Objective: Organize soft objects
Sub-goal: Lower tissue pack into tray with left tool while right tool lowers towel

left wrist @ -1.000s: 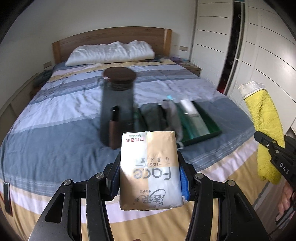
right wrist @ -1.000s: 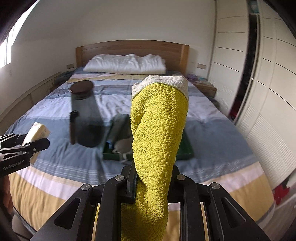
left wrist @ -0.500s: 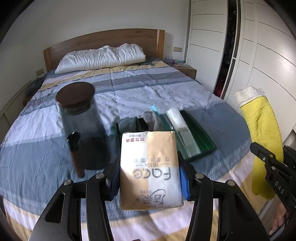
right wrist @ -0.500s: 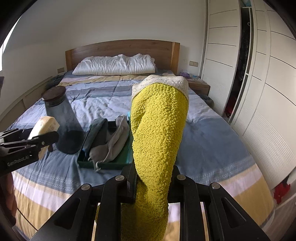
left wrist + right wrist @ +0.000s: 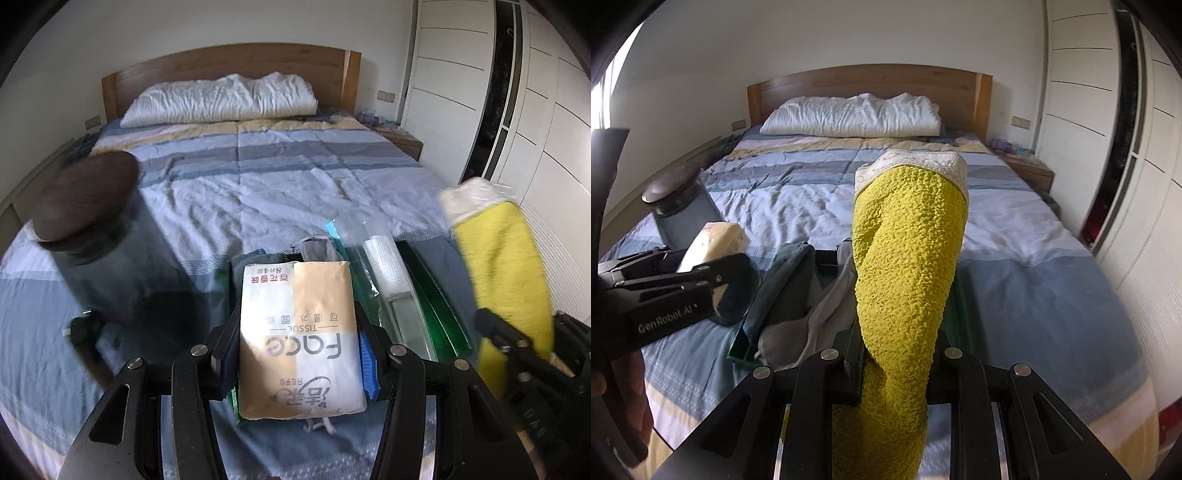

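Observation:
My left gripper (image 5: pixel 299 354) is shut on a beige and white tissue pack (image 5: pixel 299 339) and holds it over the near end of a green tray (image 5: pixel 439 314) on the bed. My right gripper (image 5: pixel 897 354) is shut on a yellow towel (image 5: pixel 908 258) that stands upright between the fingers, just right of the tray (image 5: pixel 738 352). The tray holds grey cloths (image 5: pixel 798 306) and a clear plastic packet (image 5: pixel 384 266). The towel also shows in the left wrist view (image 5: pixel 506 273), and the tissue pack in the right wrist view (image 5: pixel 709 243).
A dark glass jar with a brown lid (image 5: pixel 85 199) stands on the striped bed left of the tray. A white pillow (image 5: pixel 853 114) lies by the wooden headboard. White wardrobe doors (image 5: pixel 1108 147) run along the right.
Both grippers have moved forward and closer to the tray with their loads still held. The jar has slid toward the left of the left wrist view.

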A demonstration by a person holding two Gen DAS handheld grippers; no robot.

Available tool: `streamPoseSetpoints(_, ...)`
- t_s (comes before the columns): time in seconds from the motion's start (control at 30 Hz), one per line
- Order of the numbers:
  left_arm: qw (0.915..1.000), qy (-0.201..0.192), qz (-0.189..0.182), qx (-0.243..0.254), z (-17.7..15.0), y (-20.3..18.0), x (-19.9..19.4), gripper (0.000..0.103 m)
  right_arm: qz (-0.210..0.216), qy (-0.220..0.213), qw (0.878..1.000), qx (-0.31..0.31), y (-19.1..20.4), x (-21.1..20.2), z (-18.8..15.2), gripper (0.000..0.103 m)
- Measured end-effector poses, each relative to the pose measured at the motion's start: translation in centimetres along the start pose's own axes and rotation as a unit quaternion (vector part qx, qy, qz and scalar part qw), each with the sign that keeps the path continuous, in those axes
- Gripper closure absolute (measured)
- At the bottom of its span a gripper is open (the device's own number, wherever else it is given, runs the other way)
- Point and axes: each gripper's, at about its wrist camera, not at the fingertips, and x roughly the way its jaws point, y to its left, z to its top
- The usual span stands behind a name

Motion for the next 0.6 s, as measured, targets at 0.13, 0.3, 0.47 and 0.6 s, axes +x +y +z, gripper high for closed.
streamPoseSetpoints(0.13,0.9997,0.017,-0.007,0.016,-0.4,-1.0,2.6,0.057,0.014,0.015,1.000,-0.014,-0.7,3.7,1.1,0.083)
streamPoseSetpoints(0.3,0.9991,0.042,-0.002,-0.002,-1.0,-1.3,5.4,0.057,0.024,0.034,0.998,-0.042,-1.6,7.3,1.7,0.083)
streamPoseSetpoints(0.47,0.9990,0.043,0.014,0.007,-1.2,-2.1,6.6,0.057,0.030,0.048,0.996,-0.063,-2.5,9.8,2.7,0.083)
streamPoseSetpoints(0.6,0.9983,0.041,0.024,0.034,-1.9,-2.6,7.3,0.057,0.036,0.055,0.994,-0.093,-2.0,11.7,2.9,0.083)
